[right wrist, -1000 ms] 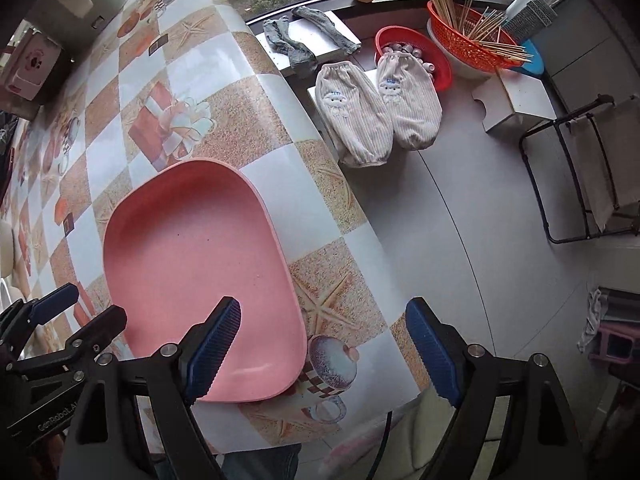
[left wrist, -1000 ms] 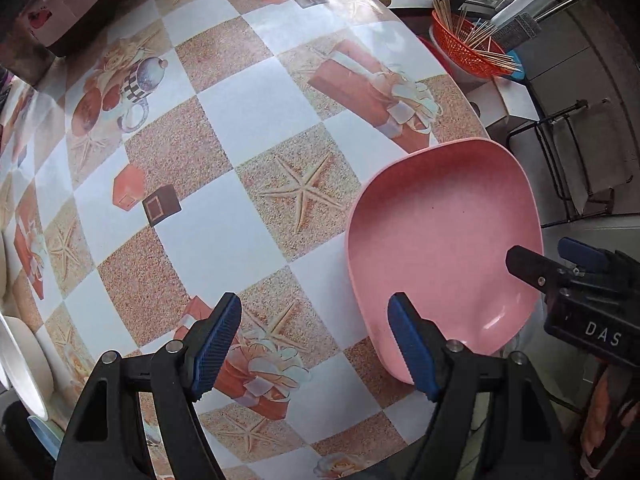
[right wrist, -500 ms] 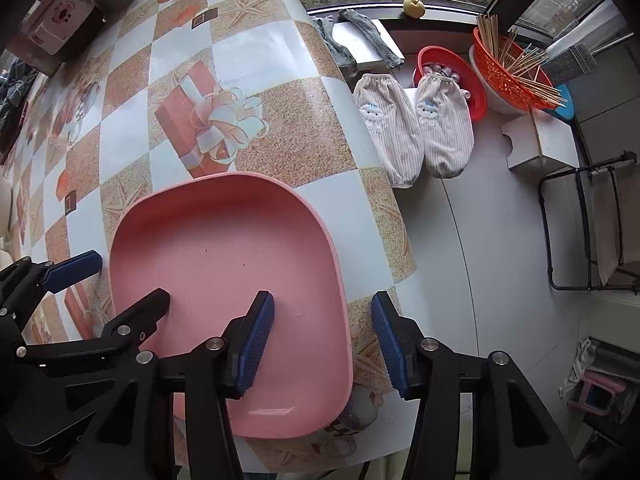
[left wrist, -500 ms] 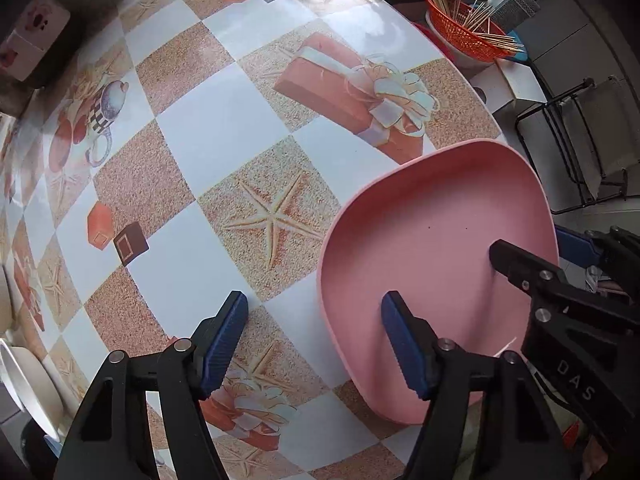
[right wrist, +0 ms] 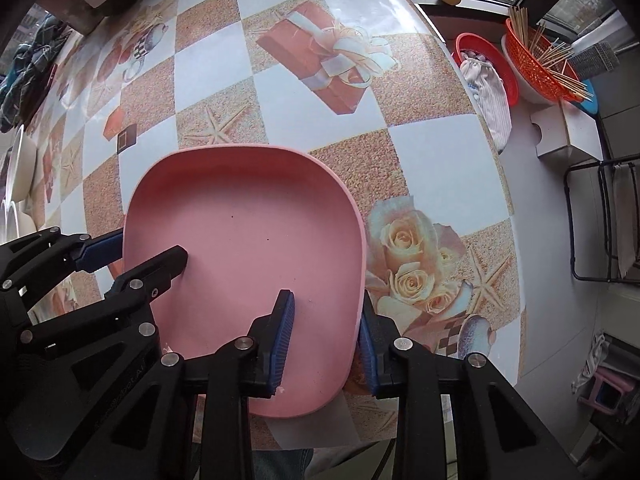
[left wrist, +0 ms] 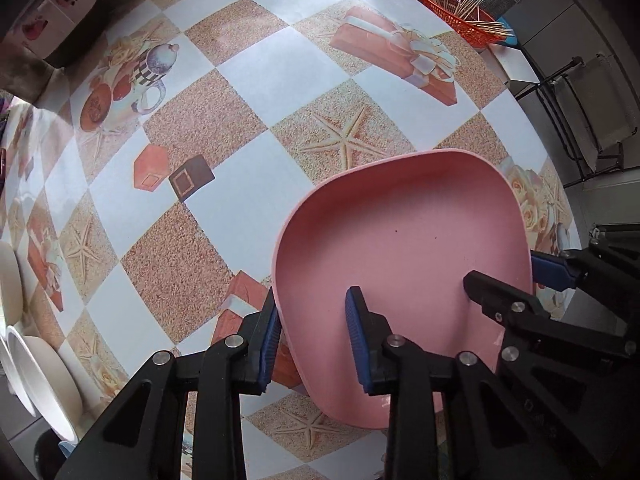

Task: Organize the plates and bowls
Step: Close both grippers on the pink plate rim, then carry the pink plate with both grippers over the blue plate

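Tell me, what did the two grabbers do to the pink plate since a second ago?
Both came in over the pink plate and their jaws are closing across its rim: the left gripper on one side, the right gripper on the opposite side. A second ago both stood wide open with nothing between them. The plate lies on the table as before.

— What am I looking at, surface-wise?

— From my left gripper [left wrist: 312, 340] I see a pink plate [left wrist: 404, 240], matt plastic by the look of it, smooth. The table [left wrist: 248, 80] wears a glossy printed oilcloth that catches glare toward twelve o'clock.

— And the grippers?

— My right gripper [right wrist: 326, 334] is matt black plastic with shiny metal screws; ribbed blue pads [right wrist: 284, 336]. At one o'clock, an orange plastic mesh basket [right wrist: 532, 64] holding wooden sticks.
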